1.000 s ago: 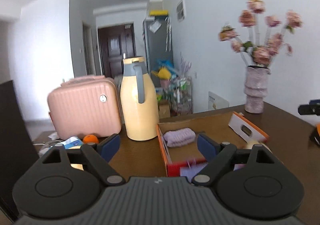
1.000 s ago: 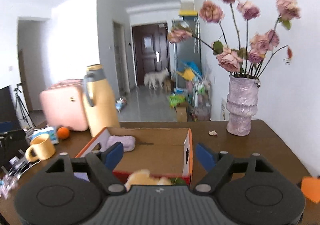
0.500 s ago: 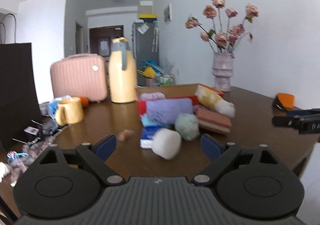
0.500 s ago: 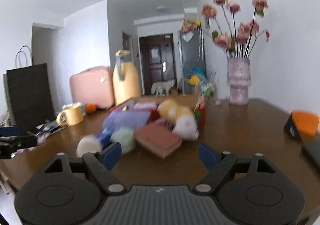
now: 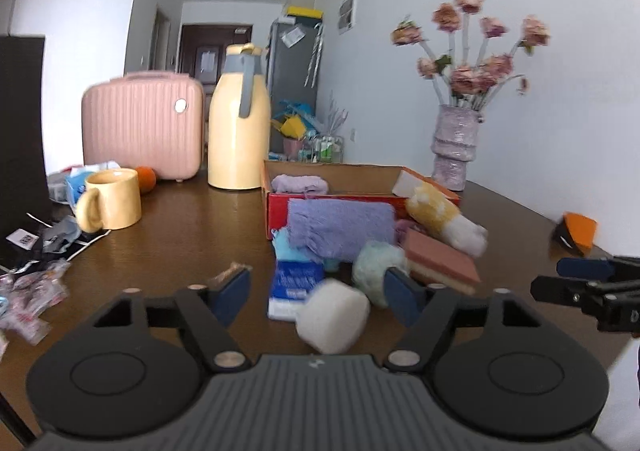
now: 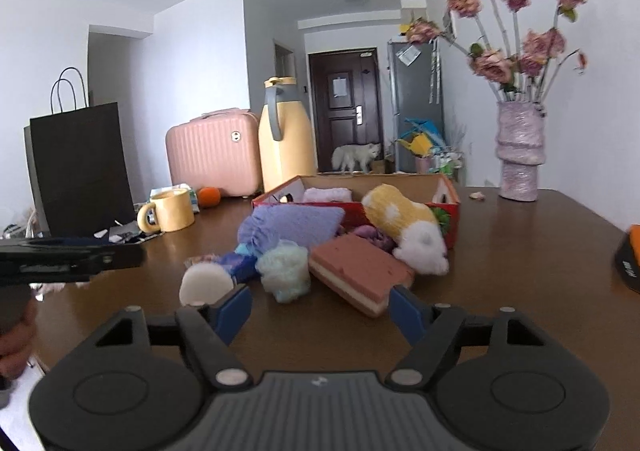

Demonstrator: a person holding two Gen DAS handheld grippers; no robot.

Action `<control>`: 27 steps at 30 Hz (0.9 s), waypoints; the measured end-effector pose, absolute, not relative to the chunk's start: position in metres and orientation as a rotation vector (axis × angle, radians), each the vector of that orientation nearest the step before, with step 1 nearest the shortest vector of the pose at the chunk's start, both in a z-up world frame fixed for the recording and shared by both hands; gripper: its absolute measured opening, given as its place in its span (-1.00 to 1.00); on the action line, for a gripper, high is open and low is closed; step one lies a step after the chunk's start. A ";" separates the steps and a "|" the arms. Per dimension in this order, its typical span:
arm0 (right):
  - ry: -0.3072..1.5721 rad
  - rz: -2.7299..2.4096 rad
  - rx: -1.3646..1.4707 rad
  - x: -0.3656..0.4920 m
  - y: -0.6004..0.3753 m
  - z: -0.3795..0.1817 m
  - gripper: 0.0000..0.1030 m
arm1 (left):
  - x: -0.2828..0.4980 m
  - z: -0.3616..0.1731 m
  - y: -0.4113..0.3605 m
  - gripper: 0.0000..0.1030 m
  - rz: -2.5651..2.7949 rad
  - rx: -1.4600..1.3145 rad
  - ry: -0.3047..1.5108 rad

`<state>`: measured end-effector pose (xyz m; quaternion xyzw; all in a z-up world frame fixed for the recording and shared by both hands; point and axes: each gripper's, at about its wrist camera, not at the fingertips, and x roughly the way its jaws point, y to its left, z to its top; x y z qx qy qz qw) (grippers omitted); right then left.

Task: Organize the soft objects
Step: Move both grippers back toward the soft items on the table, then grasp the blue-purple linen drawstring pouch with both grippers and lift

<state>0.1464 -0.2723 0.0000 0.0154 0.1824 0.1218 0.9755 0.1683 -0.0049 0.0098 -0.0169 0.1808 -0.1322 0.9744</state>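
A red cardboard box (image 5: 280,207) (image 6: 452,207) stands mid-table with a folded lilac cloth (image 5: 300,183) (image 6: 326,194) inside. In front of it lie soft things: a purple towel (image 5: 340,227) (image 6: 296,221), a yellow-and-white plush (image 5: 444,213) (image 6: 404,223), a pink sponge (image 5: 440,259) (image 6: 356,271), a pale green fluffy ball (image 5: 374,261) (image 6: 284,265), a white puff (image 5: 334,315) (image 6: 204,281) and a blue packet (image 5: 294,281). My left gripper (image 5: 316,293) is open just before the white puff. My right gripper (image 6: 320,309) is open before the sponge and ball.
A yellow jug (image 5: 238,135) (image 6: 286,147), pink case (image 5: 140,125) (image 6: 214,155), yellow mug (image 5: 112,199) (image 6: 170,209) and an orange (image 5: 145,177) stand left of the box. A vase of flowers (image 5: 456,147) (image 6: 518,155) is at the right. A black bag (image 6: 80,167) and litter are far left.
Both grippers pulled back from over the box to the table's near side a second ago, then edged forward toward the soft pile. Both stayed open.
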 end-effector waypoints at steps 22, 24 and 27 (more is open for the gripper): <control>0.518 0.306 0.188 0.388 -0.244 -0.039 -0.79 | 0.397 -0.030 0.010 -0.85 -0.453 -0.301 0.655; 0.500 0.304 0.184 0.386 -0.245 -0.039 -0.87 | 0.393 -0.027 0.011 -0.86 -0.467 -0.300 0.626; 0.473 0.303 0.194 0.383 -0.248 -0.034 -0.89 | 0.385 -0.021 0.005 -0.86 -0.465 -0.251 0.577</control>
